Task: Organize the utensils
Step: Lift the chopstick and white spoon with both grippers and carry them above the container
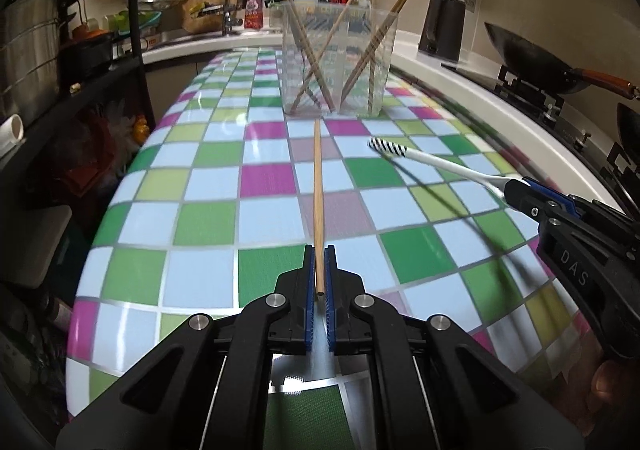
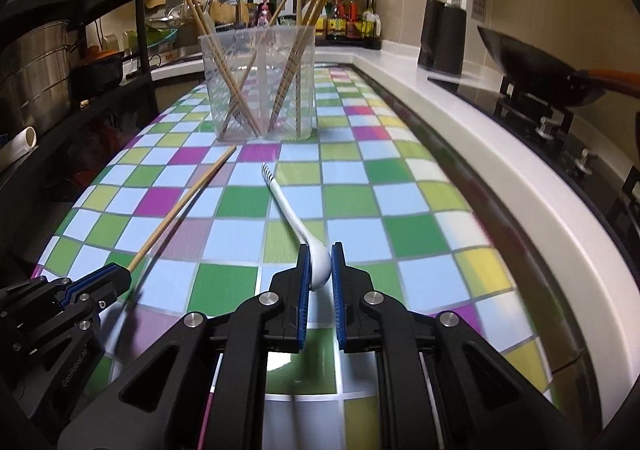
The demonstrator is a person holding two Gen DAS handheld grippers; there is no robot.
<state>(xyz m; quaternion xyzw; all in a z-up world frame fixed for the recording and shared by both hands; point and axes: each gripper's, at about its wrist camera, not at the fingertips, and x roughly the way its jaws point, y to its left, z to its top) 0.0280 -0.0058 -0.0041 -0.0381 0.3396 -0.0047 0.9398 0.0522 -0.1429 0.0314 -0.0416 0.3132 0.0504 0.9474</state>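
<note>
**Chopstick and spoon held above the checkered tabletop**

Chopstick [image 1: 318, 190] sits pinched in the left gripper [image 1: 319, 270], levelled toward the clear container [image 1: 338, 62] near the tabletop's [image 1: 208, 218] far edge. Several chopsticks lean crossed inside that container. Beside it, the right gripper [image 2: 320, 270] clamps a white spoon [image 2: 296, 226] by its bowl, striped handle forward.

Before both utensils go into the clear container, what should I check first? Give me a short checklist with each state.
1. Left claw shut on the bamboo chopstick: ok.
2. Right claw shut on the white spoon with striped handle end: ok.
3. Clear plastic container upright on the checkered table: ok.
4. Chopstick tip aimed at the container: ok.
5. Free room among the chopsticks already inside: cannot tell.
</note>
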